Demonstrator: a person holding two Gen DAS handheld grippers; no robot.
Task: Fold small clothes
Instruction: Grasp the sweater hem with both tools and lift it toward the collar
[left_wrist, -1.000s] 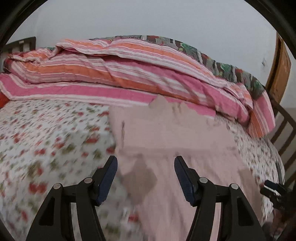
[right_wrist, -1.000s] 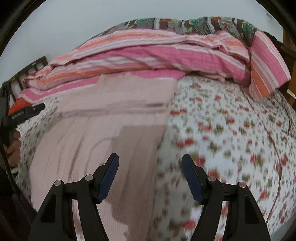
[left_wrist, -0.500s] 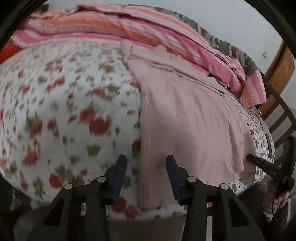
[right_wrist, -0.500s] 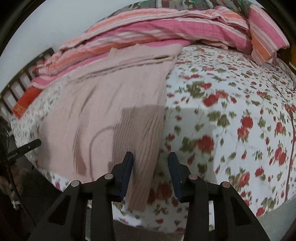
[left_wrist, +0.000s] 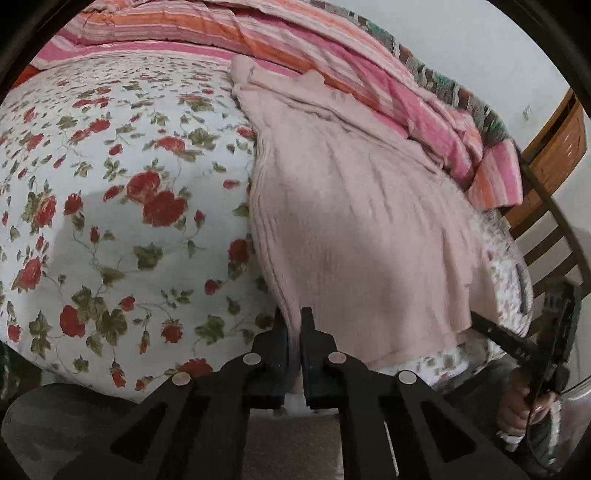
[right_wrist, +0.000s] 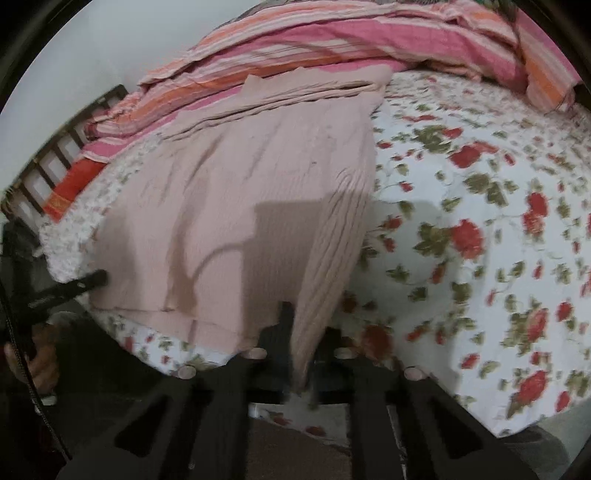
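Note:
A pale pink ribbed garment lies spread on the floral bed sheet, its far end against the striped quilt. My left gripper is shut on the garment's near left corner at the bed's front edge. In the right wrist view the same pink garment shows, and my right gripper is shut on its near right corner, which is drawn into a ridge. The right gripper also shows in the left wrist view, and the left gripper in the right wrist view.
A folded pink and orange striped quilt is piled along the back of the bed. A wooden headboard stands at the right, dark slats at the other end. The floor lies below the bed's front edge.
Both grippers dropped to the garment's near hem and closed from wide open onto its two near corners. The garment now looks larger and closer in both views.

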